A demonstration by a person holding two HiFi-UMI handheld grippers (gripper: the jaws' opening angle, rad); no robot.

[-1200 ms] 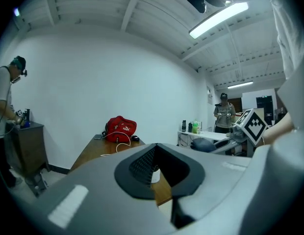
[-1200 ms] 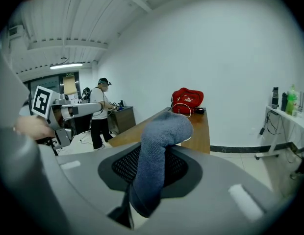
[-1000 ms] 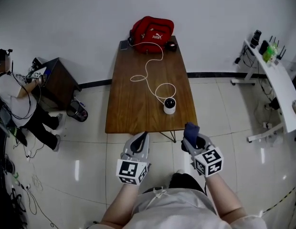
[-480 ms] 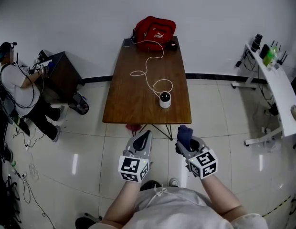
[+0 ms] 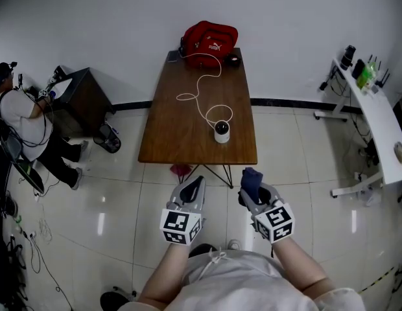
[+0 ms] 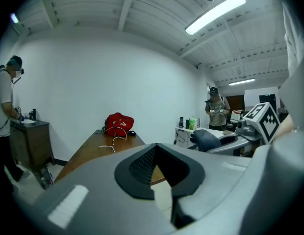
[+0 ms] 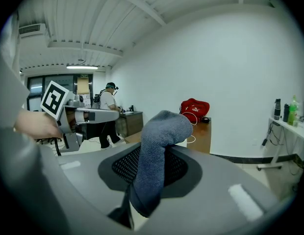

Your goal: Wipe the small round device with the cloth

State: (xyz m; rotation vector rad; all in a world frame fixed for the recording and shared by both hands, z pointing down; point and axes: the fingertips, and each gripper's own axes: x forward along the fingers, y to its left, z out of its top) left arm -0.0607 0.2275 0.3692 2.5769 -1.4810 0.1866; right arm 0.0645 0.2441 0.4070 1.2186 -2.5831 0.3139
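The small round device [image 5: 222,131], white with a dark top, stands near the front edge of the wooden table [image 5: 181,141], with a white cable [image 5: 200,102] running from it. Both grippers hang over the floor just short of that edge. My right gripper [image 5: 251,188] is shut on a dark blue-grey cloth [image 7: 159,155], which sticks up out of its jaws [image 5: 250,179]. My left gripper [image 5: 195,185] is shut with nothing in it, its jaws closed together in the left gripper view [image 6: 162,175].
A red bag [image 5: 209,41] lies at the table's far end. A person [image 5: 19,118] stands at a dark cabinet [image 5: 81,99] on the left. A white desk [image 5: 376,118] with bottles is at the right. A small red thing [image 5: 180,171] lies on the floor under the table.
Both grippers have drawn back a little from the table's front edge, so the table and device look farther off. The cloth stays in the right gripper.
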